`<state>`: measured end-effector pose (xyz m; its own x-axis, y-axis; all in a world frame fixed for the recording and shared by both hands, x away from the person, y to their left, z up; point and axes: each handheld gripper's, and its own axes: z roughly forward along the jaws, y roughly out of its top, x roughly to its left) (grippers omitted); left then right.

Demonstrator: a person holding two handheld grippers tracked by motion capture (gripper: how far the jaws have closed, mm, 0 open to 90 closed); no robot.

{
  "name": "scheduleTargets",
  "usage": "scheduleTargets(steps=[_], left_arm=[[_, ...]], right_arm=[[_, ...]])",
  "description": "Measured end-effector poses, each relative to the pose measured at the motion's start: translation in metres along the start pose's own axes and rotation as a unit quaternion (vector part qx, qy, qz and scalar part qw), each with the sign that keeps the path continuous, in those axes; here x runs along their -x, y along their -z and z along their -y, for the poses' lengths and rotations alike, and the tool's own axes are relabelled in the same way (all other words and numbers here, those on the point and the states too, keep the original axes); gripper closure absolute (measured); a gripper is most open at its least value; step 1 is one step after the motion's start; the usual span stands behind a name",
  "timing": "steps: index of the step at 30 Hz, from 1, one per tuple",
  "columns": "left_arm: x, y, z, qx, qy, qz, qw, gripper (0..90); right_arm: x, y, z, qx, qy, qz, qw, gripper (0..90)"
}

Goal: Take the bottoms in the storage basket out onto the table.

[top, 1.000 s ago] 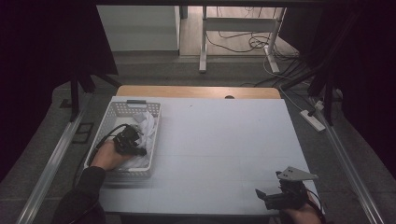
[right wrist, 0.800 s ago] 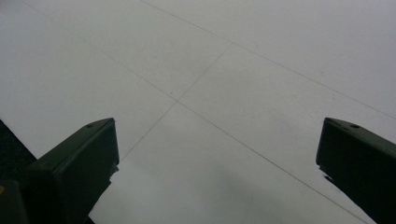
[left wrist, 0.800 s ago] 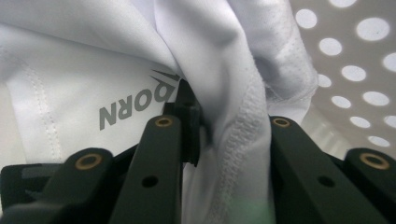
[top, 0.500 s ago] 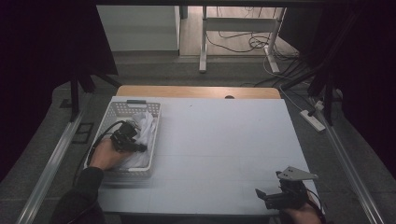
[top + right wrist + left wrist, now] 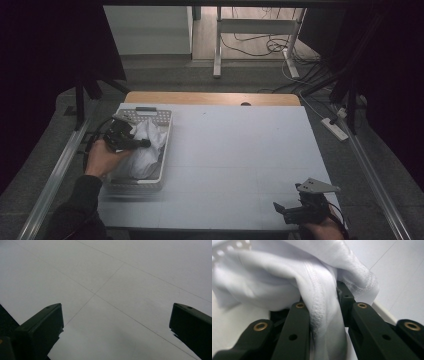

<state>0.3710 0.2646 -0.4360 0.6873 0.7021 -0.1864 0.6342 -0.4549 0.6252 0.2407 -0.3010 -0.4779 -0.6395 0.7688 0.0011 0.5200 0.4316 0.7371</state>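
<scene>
A white cloth (image 5: 145, 152) lies bunched in a white perforated basket (image 5: 166, 142) at the table's left side. My left gripper (image 5: 144, 144) is over the basket, held by a hand, and points right into the cloth. In the left gripper view, this gripper (image 5: 322, 300) is shut on a stitched fold of the cloth (image 5: 274, 277), which drapes over both jaws. My right gripper (image 5: 280, 209) rests low at the table's near right edge. In the right gripper view, the right gripper (image 5: 116, 315) stands open over bare white tabletop with nothing between its jaws.
The white table (image 5: 240, 150) spreads wide between the basket and the right gripper. A wooden strip (image 5: 210, 98) runs along its far edge. A power strip (image 5: 336, 129) and cables lie on the floor to the right, and metal rails flank both sides.
My left gripper has shifted slightly back and to the left over the basket, pulling the cloth up with it. The right gripper has stayed put.
</scene>
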Motion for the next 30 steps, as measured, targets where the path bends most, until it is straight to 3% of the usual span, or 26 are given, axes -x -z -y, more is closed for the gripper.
scheduleTargets(steps=[16, 30], left_arm=[[0.004, 0.037, -0.018, 0.055, 0.021, -0.017, 0.9981, 77.0], [0.007, 0.065, -0.034, 0.070, 0.031, -0.015, 0.9969, 77.0]], right_arm=[[0.000, 0.000, 0.000, 0.000, 0.000, -0.002, 1.0000, 1.9], [0.001, 0.000, 0.000, 0.002, -0.005, 0.001, 1.0000, 1.8]])
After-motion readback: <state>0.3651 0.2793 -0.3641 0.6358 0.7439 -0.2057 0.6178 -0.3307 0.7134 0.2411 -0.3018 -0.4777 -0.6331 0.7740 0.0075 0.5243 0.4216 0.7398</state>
